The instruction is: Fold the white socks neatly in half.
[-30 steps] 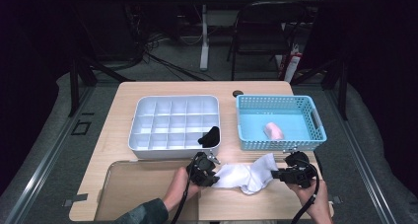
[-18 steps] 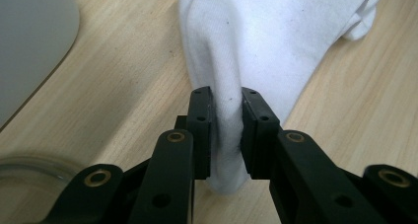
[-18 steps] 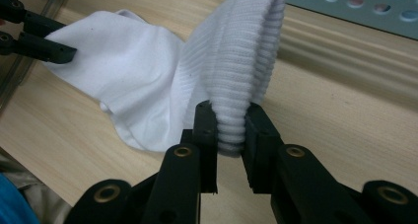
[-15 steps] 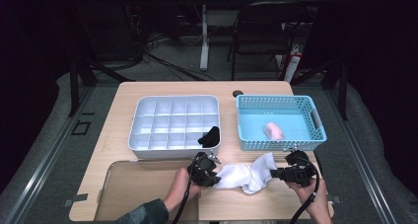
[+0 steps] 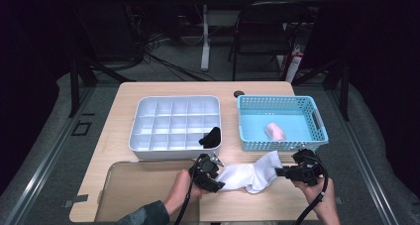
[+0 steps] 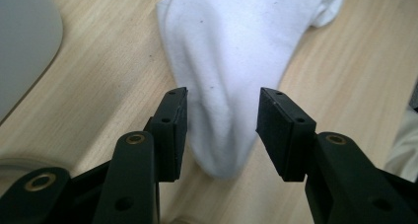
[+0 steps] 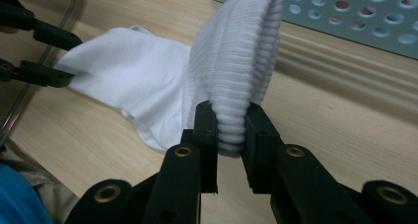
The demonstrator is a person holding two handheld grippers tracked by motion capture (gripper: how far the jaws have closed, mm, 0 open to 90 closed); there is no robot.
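Observation:
A white sock [image 5: 247,175] lies stretched across the table's front edge between my two grippers. My left gripper [image 5: 220,183] is at the sock's toe end. In the left gripper view its jaws [image 6: 223,130] have just been opening and stand apart on either side of the toe [image 6: 231,86], pads clear of the cloth. My right gripper [image 5: 280,172] holds the other end. In the right gripper view it [image 7: 230,120] is shut on the ribbed cuff [image 7: 241,61], which stands up folded between the pads. The left gripper [image 7: 69,56] shows there at the far end.
A white compartment tray [image 5: 173,102] stands behind the left hand with a black item [image 5: 211,137] in its near right compartment. A blue basket [image 5: 277,100] at right holds a pink roll [image 5: 275,131]. A clear flat tray [image 5: 138,185] lies at front left.

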